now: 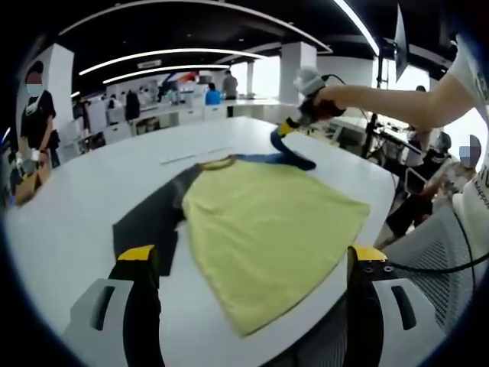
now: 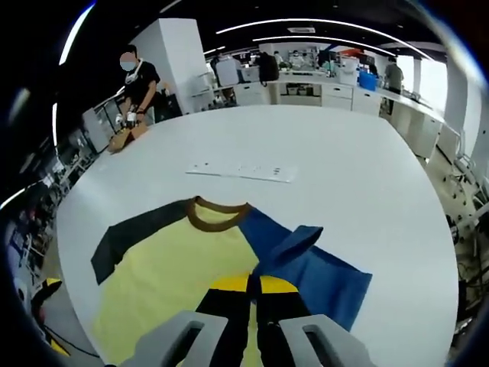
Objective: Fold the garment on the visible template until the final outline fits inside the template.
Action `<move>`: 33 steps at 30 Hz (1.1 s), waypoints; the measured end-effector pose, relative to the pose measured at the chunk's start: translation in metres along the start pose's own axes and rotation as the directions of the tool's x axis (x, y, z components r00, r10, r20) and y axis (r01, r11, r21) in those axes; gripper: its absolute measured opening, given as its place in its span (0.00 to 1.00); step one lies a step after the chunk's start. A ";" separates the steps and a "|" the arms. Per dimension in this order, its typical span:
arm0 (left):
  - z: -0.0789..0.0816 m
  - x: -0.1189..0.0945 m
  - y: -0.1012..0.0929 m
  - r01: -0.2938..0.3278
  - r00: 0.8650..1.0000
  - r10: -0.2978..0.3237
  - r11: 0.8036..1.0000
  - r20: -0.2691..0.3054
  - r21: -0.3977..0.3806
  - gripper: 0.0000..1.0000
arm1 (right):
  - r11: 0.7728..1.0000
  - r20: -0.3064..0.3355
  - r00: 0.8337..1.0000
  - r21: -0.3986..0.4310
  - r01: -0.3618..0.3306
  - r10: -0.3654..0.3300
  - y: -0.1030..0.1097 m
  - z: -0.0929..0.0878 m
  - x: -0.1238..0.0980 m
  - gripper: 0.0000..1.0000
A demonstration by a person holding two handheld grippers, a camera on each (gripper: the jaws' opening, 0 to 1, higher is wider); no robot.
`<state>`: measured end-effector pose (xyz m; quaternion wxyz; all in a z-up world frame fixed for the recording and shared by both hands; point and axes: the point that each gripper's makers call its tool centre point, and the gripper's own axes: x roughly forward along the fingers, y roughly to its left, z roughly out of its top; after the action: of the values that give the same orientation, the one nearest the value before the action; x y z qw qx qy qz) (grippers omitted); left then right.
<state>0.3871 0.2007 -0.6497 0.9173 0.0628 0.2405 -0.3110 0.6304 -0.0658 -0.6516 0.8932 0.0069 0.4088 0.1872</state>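
My right claw [image 2: 254, 284] is pinched on the blue cloth sleeve [image 2: 294, 243] of the yellow short-sleeved shirt [image 2: 176, 275], lifting it ahead of me. My left claw [image 1: 252, 260] stands wide, the shirt flat on the white table [image 1: 69, 214] between its 2 jaws.

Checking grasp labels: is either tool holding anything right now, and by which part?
The right tool is shut on the T-shirt, pinching its blue sleeve and lifting it. The left tool is open, holding nothing.
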 end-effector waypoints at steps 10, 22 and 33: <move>0.000 0.000 0.001 -0.003 1.000 0.003 1.000 0.000 -0.001 0.99 | 0.999 0.012 0.999 -0.007 -0.045 0.045 0.030 0.012 0.012 0.00; -0.005 -0.003 0.003 -0.016 1.000 0.016 1.000 -0.010 -0.010 0.99 | 0.995 0.001 0.996 -0.048 -0.088 0.088 0.061 0.023 0.025 0.00; -0.006 -0.004 0.003 -0.016 1.000 0.016 1.000 -0.009 -0.010 0.99 | 0.990 -0.019 0.993 -0.083 -0.114 0.113 0.083 0.028 0.036 0.00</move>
<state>0.3839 0.2067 -0.6528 0.9190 0.0616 0.2457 -0.3021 0.6453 0.0272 -0.6460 0.8777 -0.0088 0.4056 0.2548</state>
